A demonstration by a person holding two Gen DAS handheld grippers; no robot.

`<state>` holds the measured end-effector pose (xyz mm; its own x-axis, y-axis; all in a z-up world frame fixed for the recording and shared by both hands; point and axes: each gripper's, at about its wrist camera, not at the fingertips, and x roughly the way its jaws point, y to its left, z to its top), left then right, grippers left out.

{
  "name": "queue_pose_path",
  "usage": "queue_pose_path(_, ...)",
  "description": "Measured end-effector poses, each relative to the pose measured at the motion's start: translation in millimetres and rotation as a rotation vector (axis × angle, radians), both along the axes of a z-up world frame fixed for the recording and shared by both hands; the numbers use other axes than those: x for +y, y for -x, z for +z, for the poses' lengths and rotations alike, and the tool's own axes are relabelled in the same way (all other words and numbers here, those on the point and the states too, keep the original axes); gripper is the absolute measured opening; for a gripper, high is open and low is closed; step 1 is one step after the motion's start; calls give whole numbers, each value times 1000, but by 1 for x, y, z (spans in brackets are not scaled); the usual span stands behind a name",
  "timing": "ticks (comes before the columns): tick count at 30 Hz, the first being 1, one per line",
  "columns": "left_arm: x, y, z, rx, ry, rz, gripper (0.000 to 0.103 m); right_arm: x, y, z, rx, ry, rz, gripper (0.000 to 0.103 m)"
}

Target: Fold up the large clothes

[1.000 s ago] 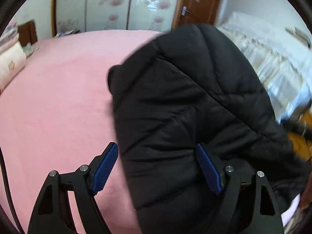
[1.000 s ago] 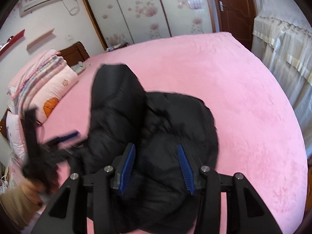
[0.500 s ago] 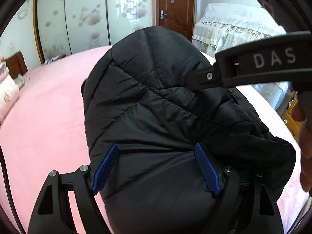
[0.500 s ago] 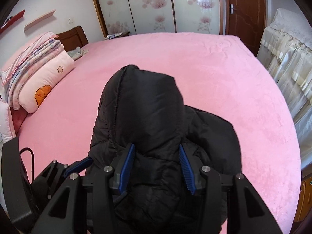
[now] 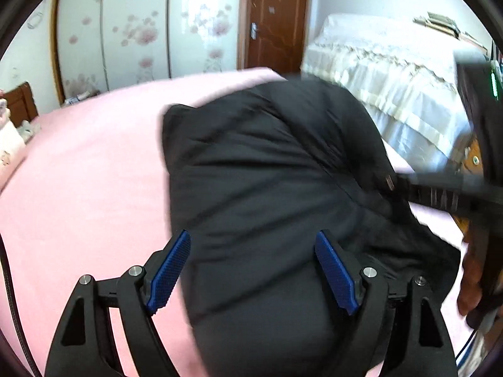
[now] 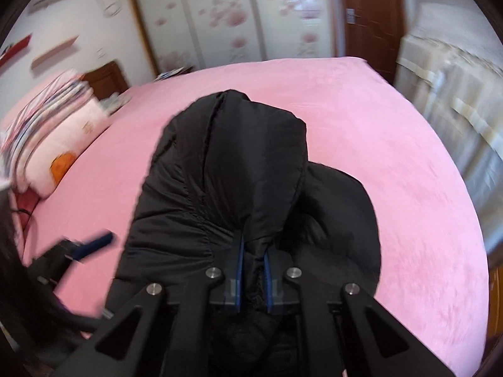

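Right wrist view, lower centre of the frame: a black puffer jacket (image 6: 232, 169) lies bunched on a pink bed (image 6: 393, 144), its quilted bulk rising toward the middle of the picture and spreading to the lower right. The right hand-held gripper (image 6: 253, 278) is nearly closed, its two blue pads (image 6: 239, 270) pinching a fold of the jacket's fabric between them. At the left edge, lower down, the left hand-held gripper (image 6: 81, 251) shows as a blurred black frame with one blue pad, just beside the jacket's left side.

In the left wrist view the same jacket (image 5: 257, 188) fills the centre and bottom of the frame. The left hand-held gripper (image 5: 253, 271) stands wide open, its blue pads (image 5: 169, 271) well apart with the jacket's dark cloth lying between them (whether the pads touch the cloth cannot be told). At the right edge the right hand-held gripper (image 5: 440, 191) reaches in as a blurred black bar meeting the jacket.

Farther out, folded bedding and pillows (image 6: 53, 132) sit stacked at the left of the right wrist view. Sliding wardrobe doors with pink flowers (image 6: 226, 15) fill the upper centre, a brown wooden door (image 5: 276, 19) stands at the top, and a second bed in white covers (image 5: 393, 72) occupies the upper right.
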<state>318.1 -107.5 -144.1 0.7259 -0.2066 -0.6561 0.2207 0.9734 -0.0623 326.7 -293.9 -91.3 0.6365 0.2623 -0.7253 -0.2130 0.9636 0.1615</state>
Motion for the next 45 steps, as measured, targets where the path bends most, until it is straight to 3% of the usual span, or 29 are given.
queue_pose_path(2,6,-7,4,-15,2,44,82,-12,6,-12,-5,-29,-52,10)
queue_pose_path(5,11,-26,-4,27,32,102,82,-23,13,-34,-12,-65,-117,10)
queue_pose_path(10,9,-49,-38,123,45,137,83,-32,17,-71,-33,-72,-190,10)
queue_pose_path(15,8,-49,-60,136,39,151,84,-40,12,-97,-8,-138,-216,10)
queue_pose_path(19,17,-51,-78,147,43,180,92,-38,7,-111,7,-140,-219,10)
queue_pose_path(24,25,-56,-95,151,49,190,94,-34,-2,-121,32,-130,-217,10)
queue_pose_path(29,25,-63,-97,157,29,185,94,-35,-9,-125,38,-110,-213,10)
queue_pose_path(36,47,-79,-88,257,109,168,102,-34,-10,-113,63,-94,-184,12)
queue_pose_path(40,50,-80,-73,238,64,150,102,-35,-5,-95,64,-101,-156,15)
queue_pose_path(43,48,-76,-57,204,17,121,102,-35,-1,-79,70,-108,-168,22)
queue_pose_path(45,48,-72,-45,182,1,102,102,-36,5,-64,63,-107,-185,33)
